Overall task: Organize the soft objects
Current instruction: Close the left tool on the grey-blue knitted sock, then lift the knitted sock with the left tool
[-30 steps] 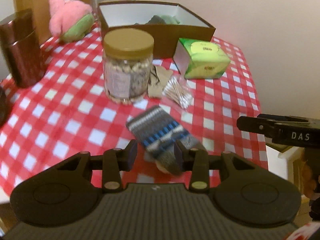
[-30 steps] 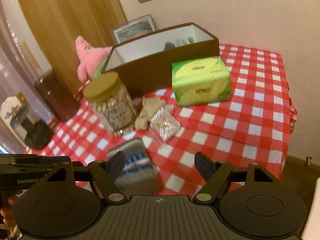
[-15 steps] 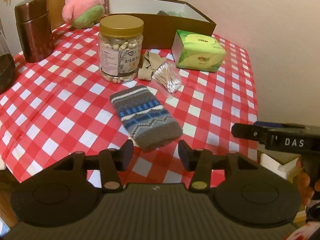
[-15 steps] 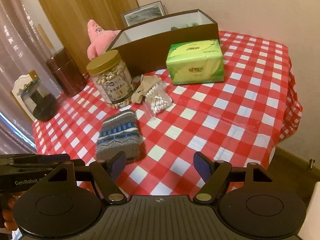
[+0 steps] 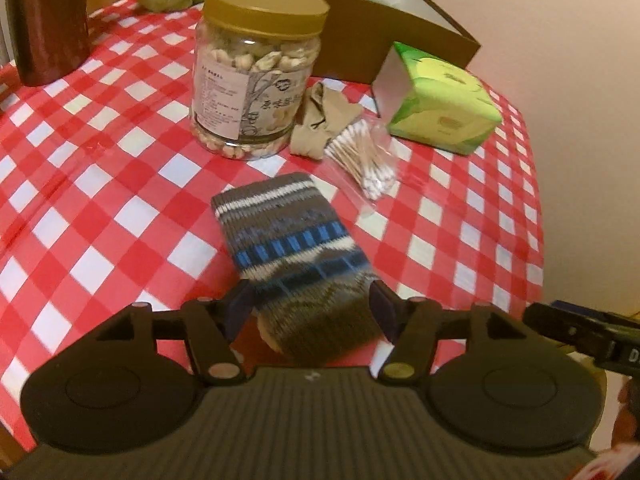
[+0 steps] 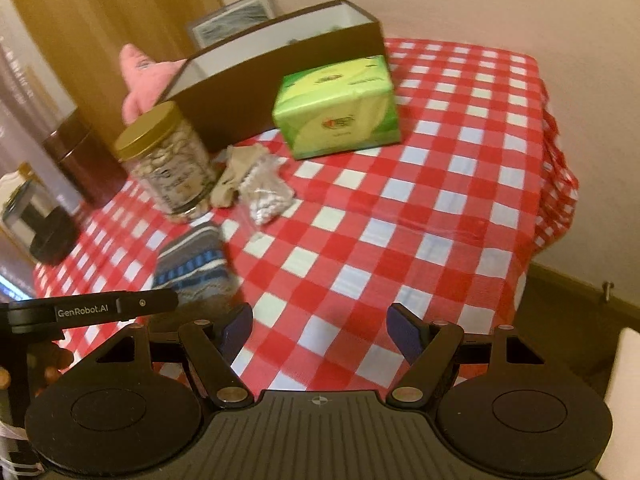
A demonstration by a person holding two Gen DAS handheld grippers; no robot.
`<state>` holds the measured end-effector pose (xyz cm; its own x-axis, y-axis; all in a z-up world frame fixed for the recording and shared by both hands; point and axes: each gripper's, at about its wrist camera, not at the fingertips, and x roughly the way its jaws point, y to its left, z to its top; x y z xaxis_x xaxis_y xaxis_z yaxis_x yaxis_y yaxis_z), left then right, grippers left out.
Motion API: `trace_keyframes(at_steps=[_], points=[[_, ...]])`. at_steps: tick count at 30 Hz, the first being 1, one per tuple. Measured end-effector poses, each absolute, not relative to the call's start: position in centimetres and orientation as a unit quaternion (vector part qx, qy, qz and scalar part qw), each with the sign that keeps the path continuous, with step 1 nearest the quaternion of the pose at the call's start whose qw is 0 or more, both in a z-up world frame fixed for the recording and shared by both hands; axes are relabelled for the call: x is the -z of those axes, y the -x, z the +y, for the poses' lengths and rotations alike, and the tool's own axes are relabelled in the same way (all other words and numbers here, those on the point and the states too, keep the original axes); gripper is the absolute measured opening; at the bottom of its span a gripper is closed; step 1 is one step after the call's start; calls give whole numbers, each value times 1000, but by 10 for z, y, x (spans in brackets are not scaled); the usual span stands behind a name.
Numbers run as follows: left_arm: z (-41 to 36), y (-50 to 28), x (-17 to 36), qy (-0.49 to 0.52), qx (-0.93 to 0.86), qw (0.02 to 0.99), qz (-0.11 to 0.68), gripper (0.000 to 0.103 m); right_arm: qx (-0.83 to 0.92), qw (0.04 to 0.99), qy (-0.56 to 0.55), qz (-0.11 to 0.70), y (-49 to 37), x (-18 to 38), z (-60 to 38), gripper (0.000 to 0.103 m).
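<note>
Progress: early by the look of it; something soft already lies in the brown box (image 5: pixel 404 32), though it is too hidden to name.
Left claw (image 5: pixel 312 312): jaws have just been opening; they straddle the near end of the knit sock (image 5: pixel 296 256), pads not pressing.
Right claw (image 6: pixel 318 330): spread wide, empty, over bare checked surface (image 6: pixel 440 200).
Left to do: the sock, the beige cloth (image 5: pixel 324 120) ahead, the pink plush (image 6: pixel 140 76) far beyond.
In the way: nut jar (image 5: pixel 256 68), cotton swabs (image 5: pixel 366 156) and tissue pack (image 5: pixel 440 108) stand between claw and box.

- i see a nut jar (image 5: pixel 256 76) at twelve o'clock
- cotton swabs (image 5: pixel 366 156) at one, touching nothing green
- tissue pack (image 5: pixel 440 100) at two
- brown canister (image 5: pixel 46 20) at ten
</note>
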<state>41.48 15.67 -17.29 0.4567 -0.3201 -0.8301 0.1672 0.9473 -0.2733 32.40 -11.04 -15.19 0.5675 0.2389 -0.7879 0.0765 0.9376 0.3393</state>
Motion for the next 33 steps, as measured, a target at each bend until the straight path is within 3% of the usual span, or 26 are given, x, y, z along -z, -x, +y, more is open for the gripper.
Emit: trace_keyframes(at_steps=[8, 13, 15, 33], points=[[166, -441, 188, 90, 152, 841, 512, 55, -12, 868, -163, 468, -334, 154, -107, 75], [171, -446, 188, 103, 138, 843, 510, 28, -6, 865, -166, 474, -336, 161, -112, 75], [171, -445, 184, 109, 134, 846, 505, 7, -9, 864, -166, 476, -339, 163, -115, 75], [135, -331, 104, 157, 14, 893, 421, 4, -184, 855, -101, 475, -387, 175, -163, 75]])
